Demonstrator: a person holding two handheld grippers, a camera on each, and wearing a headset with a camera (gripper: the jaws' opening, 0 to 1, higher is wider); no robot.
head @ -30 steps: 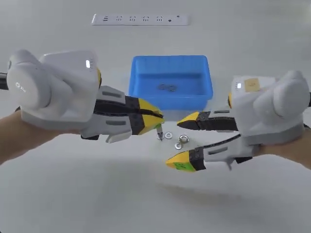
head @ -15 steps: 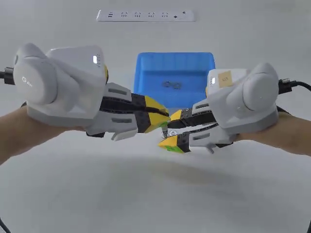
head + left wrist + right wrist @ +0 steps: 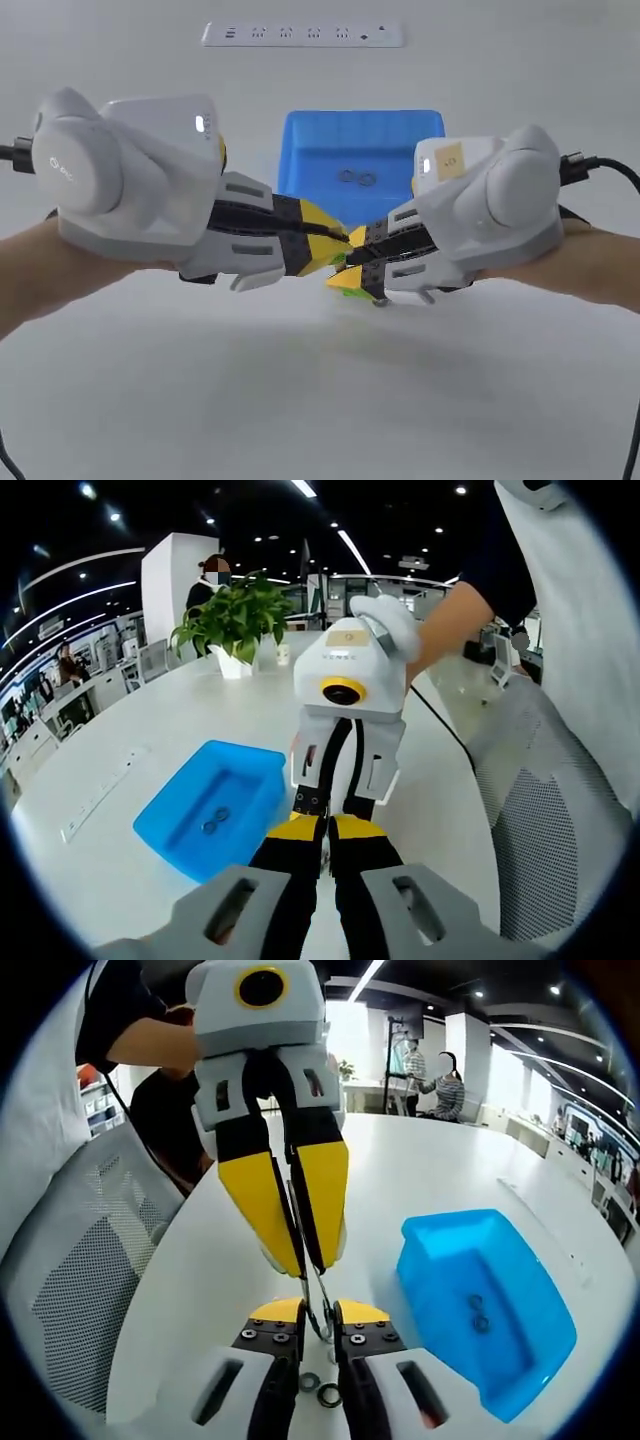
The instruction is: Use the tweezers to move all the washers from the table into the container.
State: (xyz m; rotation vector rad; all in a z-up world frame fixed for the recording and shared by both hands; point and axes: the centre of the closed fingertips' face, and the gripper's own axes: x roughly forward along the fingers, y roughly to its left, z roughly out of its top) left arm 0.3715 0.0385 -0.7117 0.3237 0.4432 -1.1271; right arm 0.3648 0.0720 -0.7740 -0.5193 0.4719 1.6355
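Tweezers (image 3: pixel 318 1295) are hanging tips-down in the middle of the right gripper view. Their upper part is being clamped between the narrow yellow jaws of the left hand-held gripper (image 3: pixel 300 1260), which is reaching in from the top of that frame. Lower down, the right hand-held gripper (image 3: pixel 320 1312) is pinching the thin metal legs from both sides, its jaws drawn narrow with just the tweezers between them. Two loose washers (image 3: pixel 320 1390) are lying on the white table (image 3: pixel 410 1170) at the bottom centre of that frame, just beneath the tweezer tips and between the right hand-held gripper's jaws; whether the tips are touching them cannot be told. A blue container (image 3: pixel 450 1250) is sitting at the right of the frame, with the other washers (image 3: pixel 476 1312) resting on its floor. In the head view the two hand-held grippers are meeting nose to nose at the centre of the frame, just below the container, and a white power strip (image 3: pixel 303 35) is lying along the top edge.
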